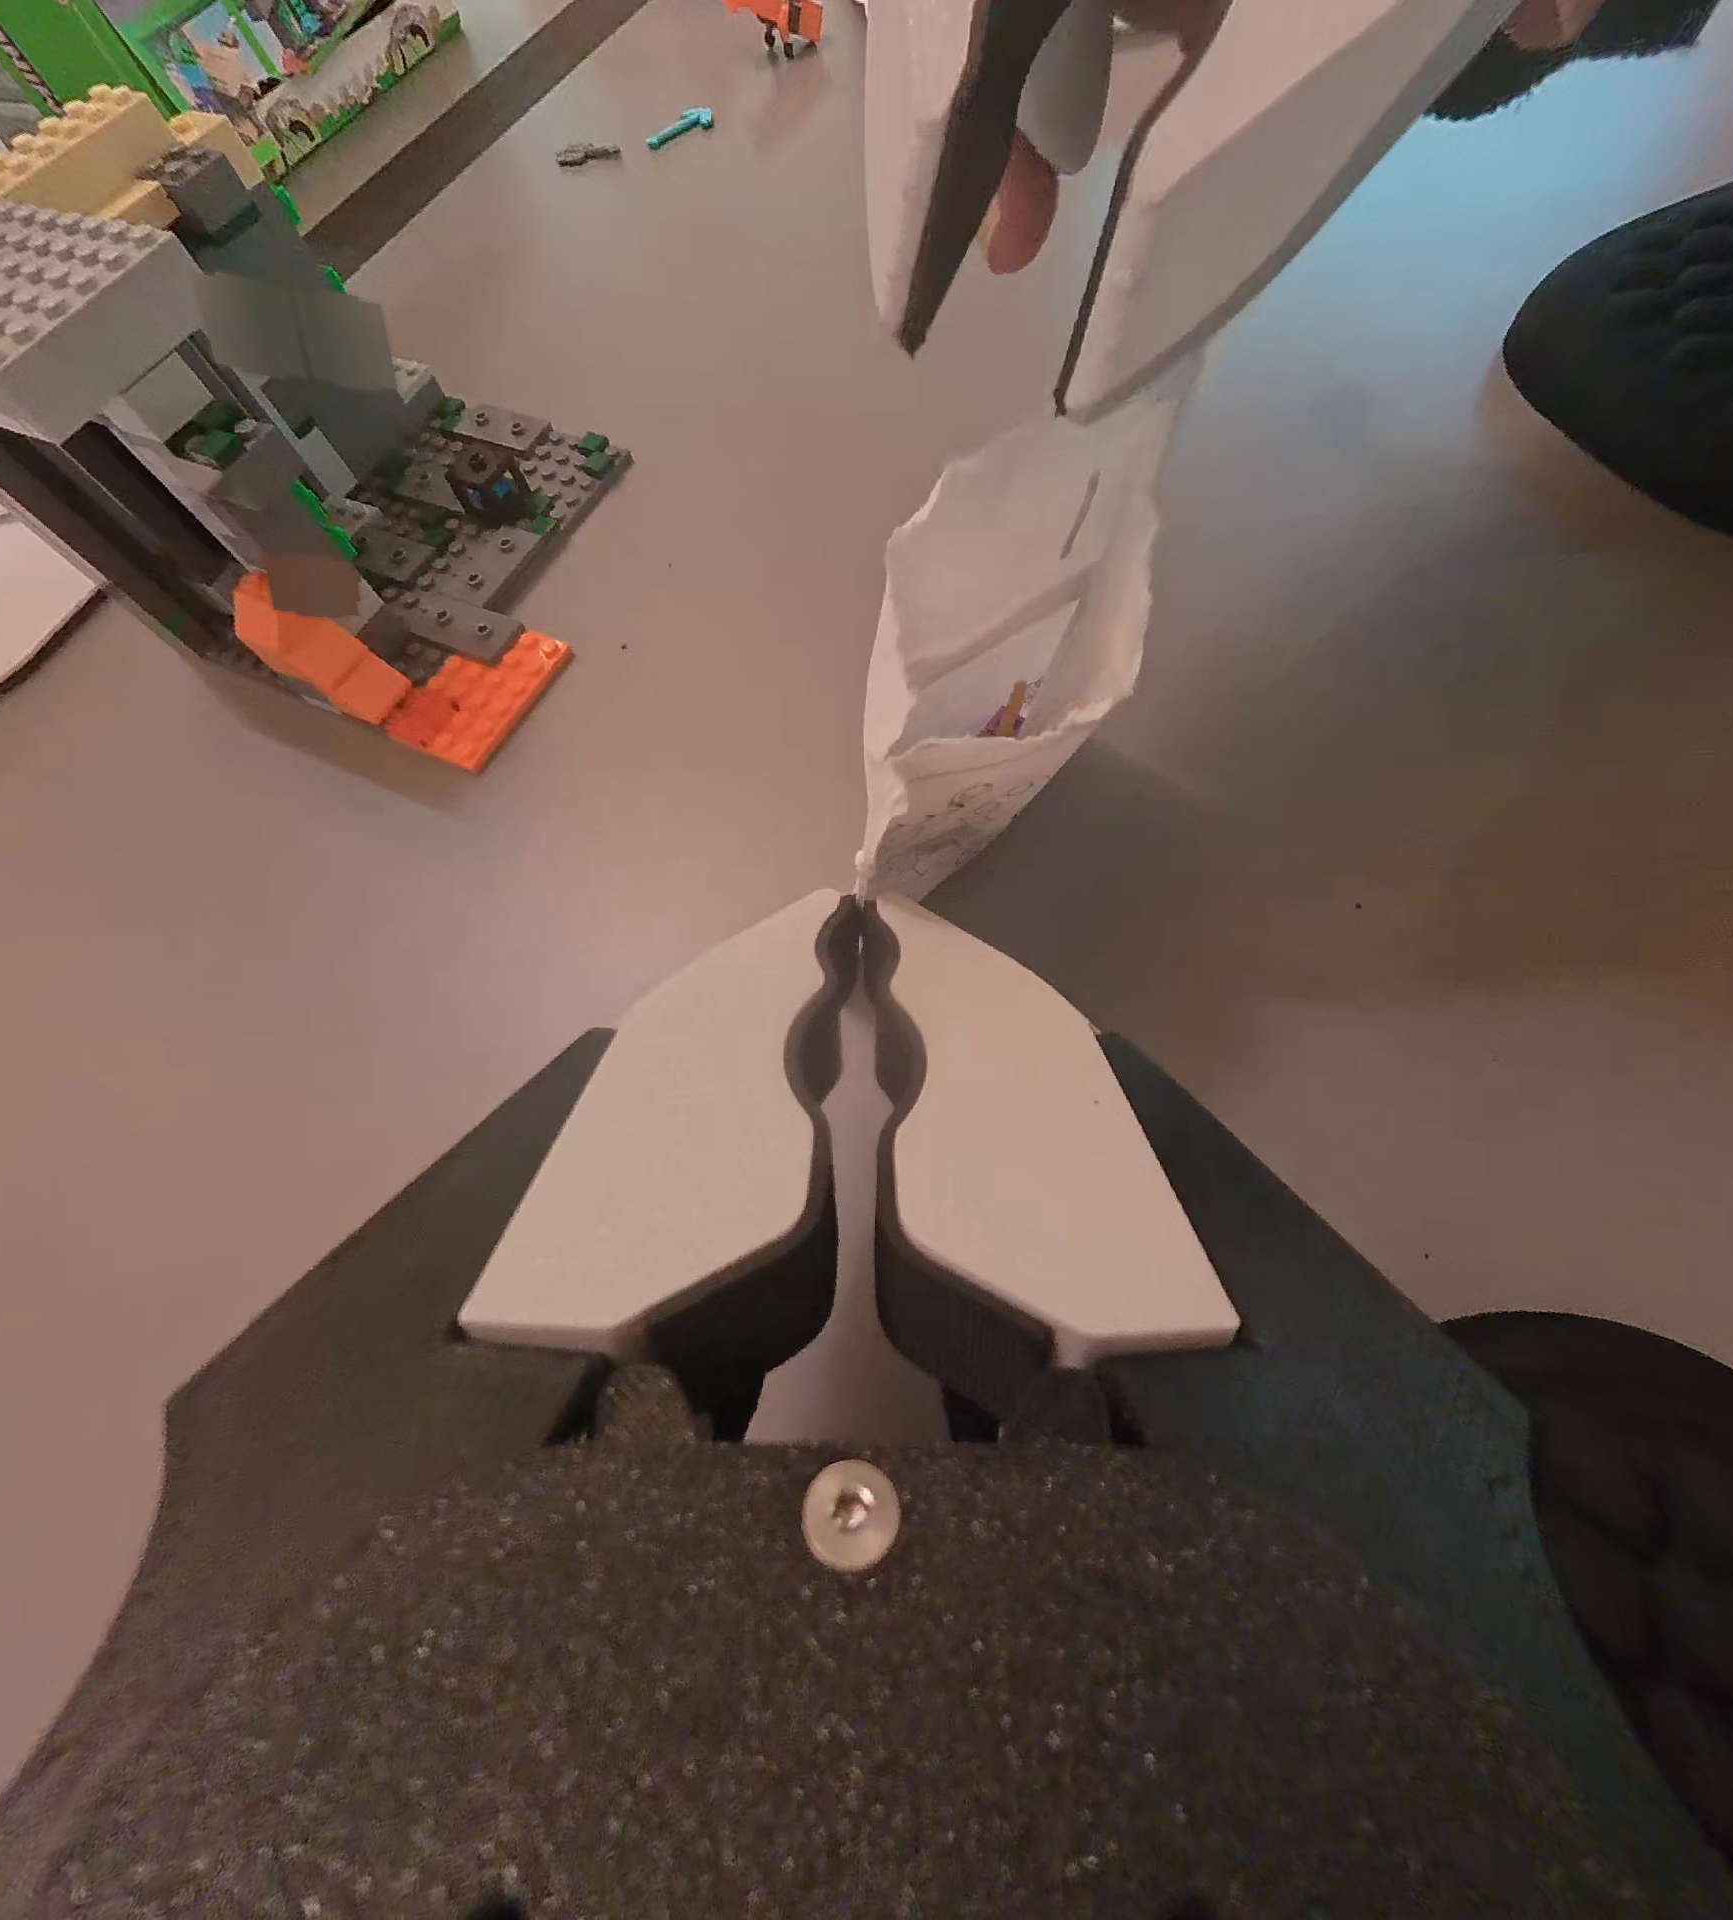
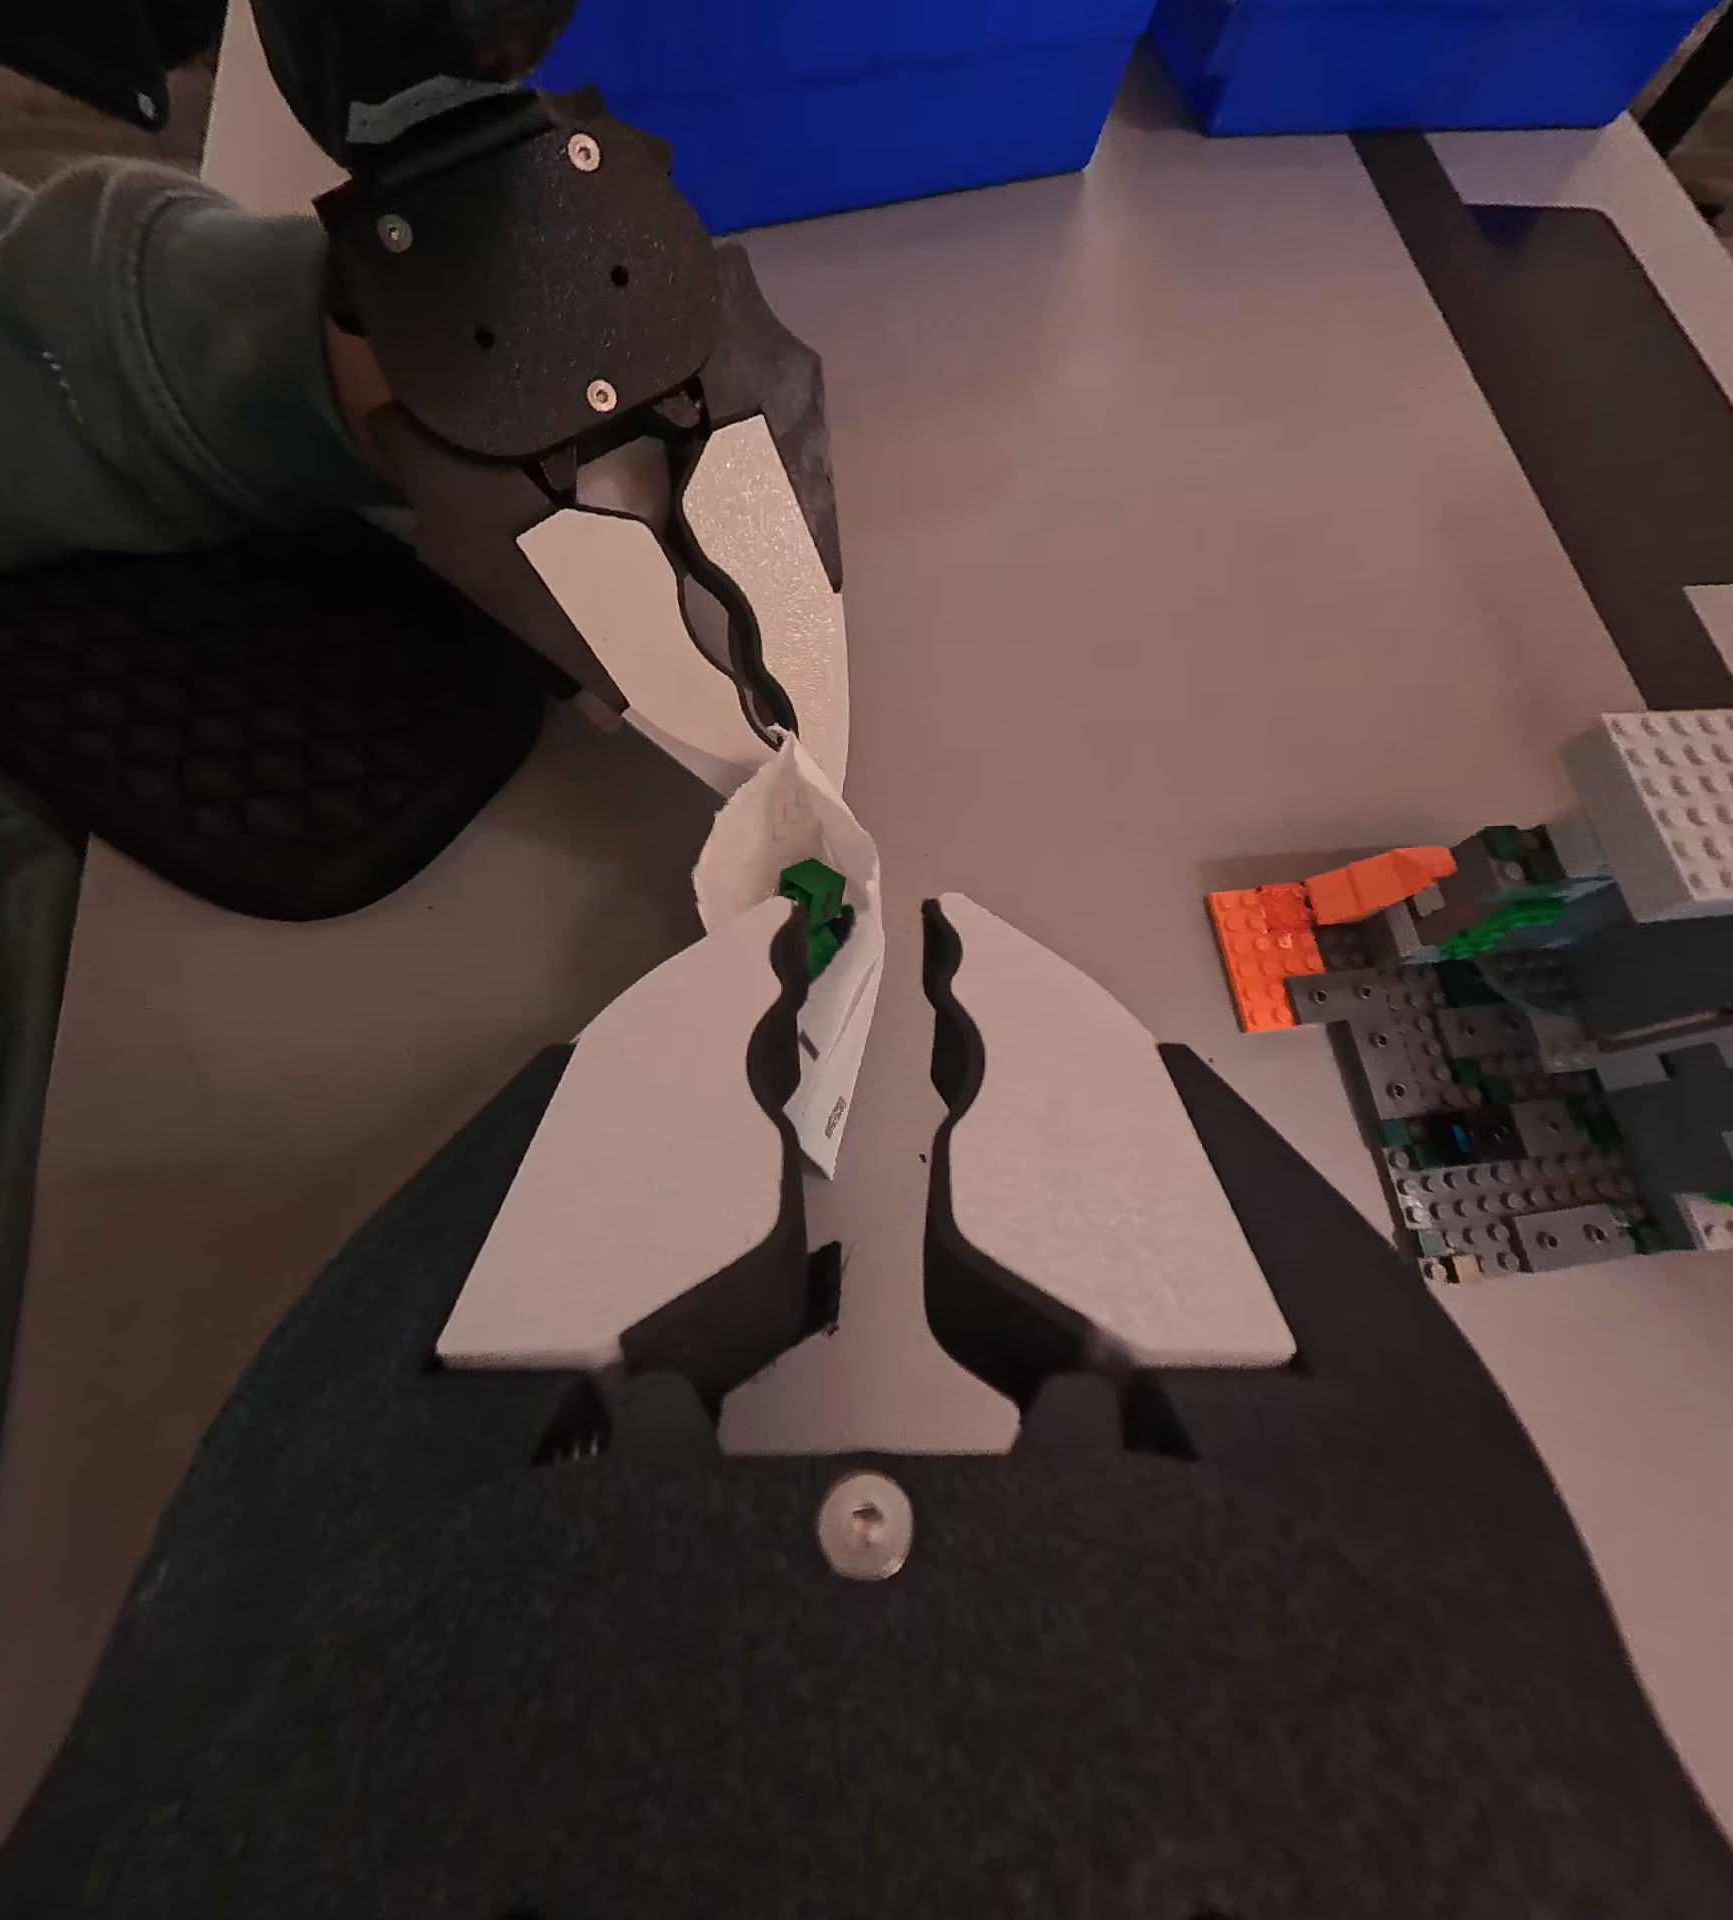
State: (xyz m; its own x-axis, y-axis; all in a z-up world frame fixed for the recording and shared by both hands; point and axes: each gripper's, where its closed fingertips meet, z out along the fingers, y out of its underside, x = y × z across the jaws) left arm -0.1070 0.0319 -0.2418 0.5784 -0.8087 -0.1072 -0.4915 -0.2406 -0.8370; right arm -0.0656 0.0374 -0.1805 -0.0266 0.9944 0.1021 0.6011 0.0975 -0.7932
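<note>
My left gripper (image 1: 857,909) is shut on the corner of a small white paper bag (image 1: 1007,603) and holds it above the grey table (image 1: 633,935). The bag is torn open, and small purple and tan pieces (image 1: 1009,717) show inside. In the right wrist view the left gripper (image 2: 779,732) pinches the bag's (image 2: 789,821) top corner, and a green brick piece (image 2: 810,896) sits in the opening. My right gripper (image 2: 857,912) is open. The bag hangs between its fingers, close to the left one, and the pads do not press on it. The right gripper also shows in the left wrist view (image 1: 981,379), open just beyond the bag.
A grey, green and orange brick build (image 1: 322,540) stands on the table to the left; the right wrist view shows it on the right (image 2: 1527,1039). A black mesh pad (image 1: 1693,343) lies beside the bag. Blue bins (image 2: 893,94), a green box (image 1: 301,62) and small loose pieces (image 1: 680,127) sit farther off. Spacing between my two grippers at the tips: around 8 cm.
</note>
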